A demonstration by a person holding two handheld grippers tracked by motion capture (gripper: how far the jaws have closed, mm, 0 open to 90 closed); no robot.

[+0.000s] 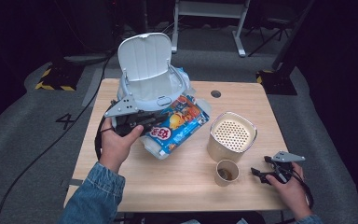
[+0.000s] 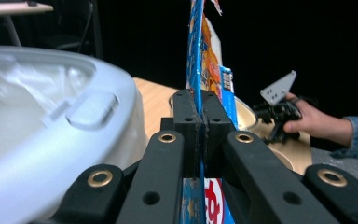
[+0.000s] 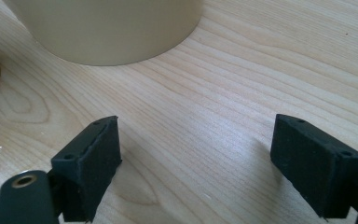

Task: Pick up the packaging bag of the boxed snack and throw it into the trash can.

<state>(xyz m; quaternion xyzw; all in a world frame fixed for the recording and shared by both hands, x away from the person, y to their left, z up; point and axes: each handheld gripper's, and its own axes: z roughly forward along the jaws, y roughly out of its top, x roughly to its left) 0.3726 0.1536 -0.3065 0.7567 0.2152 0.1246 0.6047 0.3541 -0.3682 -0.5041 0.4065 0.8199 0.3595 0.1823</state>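
A blue and orange snack bag [image 1: 179, 123] lies tilted over the front rim of a white bin [image 1: 142, 91] whose lid [image 1: 144, 56] stands open. My left gripper [image 1: 150, 127] is shut on the bag's left edge. In the left gripper view the jaws [image 2: 199, 122] pinch the bag [image 2: 205, 60] edge-on, with the bin [image 2: 51, 116] just to their left. My right gripper [image 1: 257, 175] rests near the table's front right, open with nothing in it. In the right gripper view its jaws [image 3: 196, 154] stand wide apart just above bare wood.
A beige canister [image 1: 231, 135] with a perforated top stands right of centre, and a small paper cup [image 1: 226, 171] sits in front of it, left of the right gripper. The wooden table [image 1: 177, 191] has a cable hole [image 1: 216, 94] at the back. Dark floor surrounds it.
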